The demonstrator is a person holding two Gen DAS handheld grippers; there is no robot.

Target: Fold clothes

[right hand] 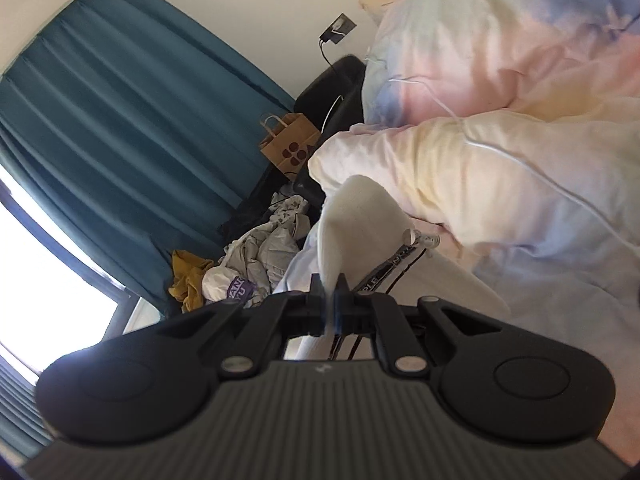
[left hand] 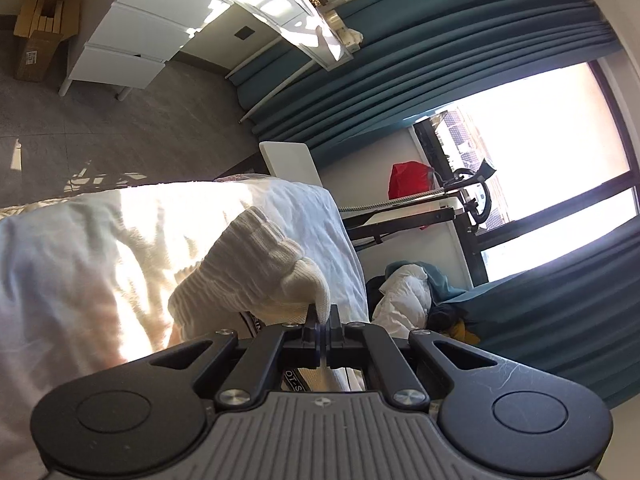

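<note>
Gripping a cream knit garment (left hand: pixel 248 264) above the bed (left hand: pixel 100 240), left tongs (left hand: pixel 322 322) and right tongs (right hand: pixel 330 286) each clamp an edge; judged step: lifting to spread, next laying it flat on the bed for folding.

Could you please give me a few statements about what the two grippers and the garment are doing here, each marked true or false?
1. The left gripper is shut on the cream knit garment. True.
2. The right gripper hangs open, holding nothing. False: its jaws are shut on white fabric.
3. The curtains are teal. True.
4. The brown paper bag lies on the bed. False: it stands beside the bed, near the curtain.
5. A pile of clothes lies below the window side. True.
</note>
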